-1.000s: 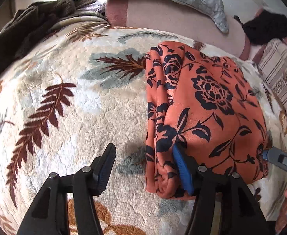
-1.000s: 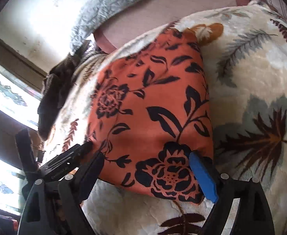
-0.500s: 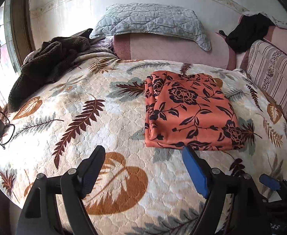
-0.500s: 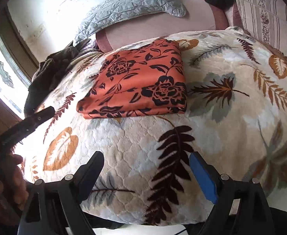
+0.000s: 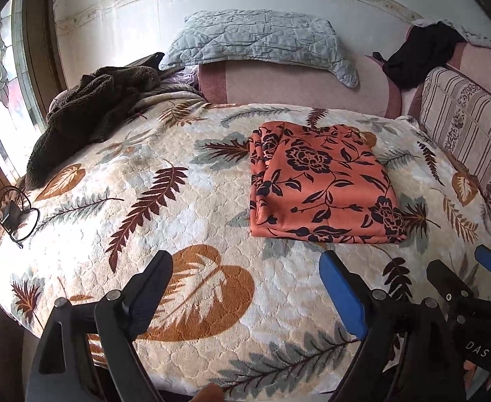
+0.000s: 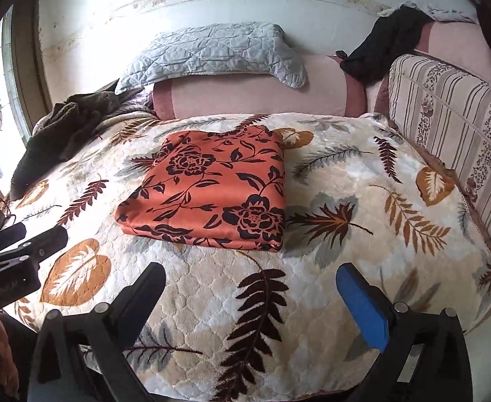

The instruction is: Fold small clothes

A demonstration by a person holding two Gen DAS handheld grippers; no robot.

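An orange garment with a black flower print (image 5: 319, 184) lies folded into a flat rectangle on the leaf-patterned bed cover (image 5: 165, 207). It also shows in the right wrist view (image 6: 211, 187). My left gripper (image 5: 245, 268) is open and empty, well back from the garment near the bed's front edge. My right gripper (image 6: 250, 279) is open and empty too, also short of the garment. The right gripper shows at the lower right of the left wrist view (image 5: 463, 274). The left gripper shows at the left edge of the right wrist view (image 6: 20, 238).
A dark brown fleece heap (image 5: 87, 110) lies at the bed's back left. A grey quilted pillow (image 5: 262, 40) rests on a pink bolster (image 5: 295, 83). A black garment (image 5: 419, 53) and a striped cushion (image 5: 470, 134) are at the right. A cable (image 5: 14, 214) lies at the left edge.
Both grippers have let go of the folded garment and pulled back from it toward the bed's front edge. The garment stays flat on the bed.
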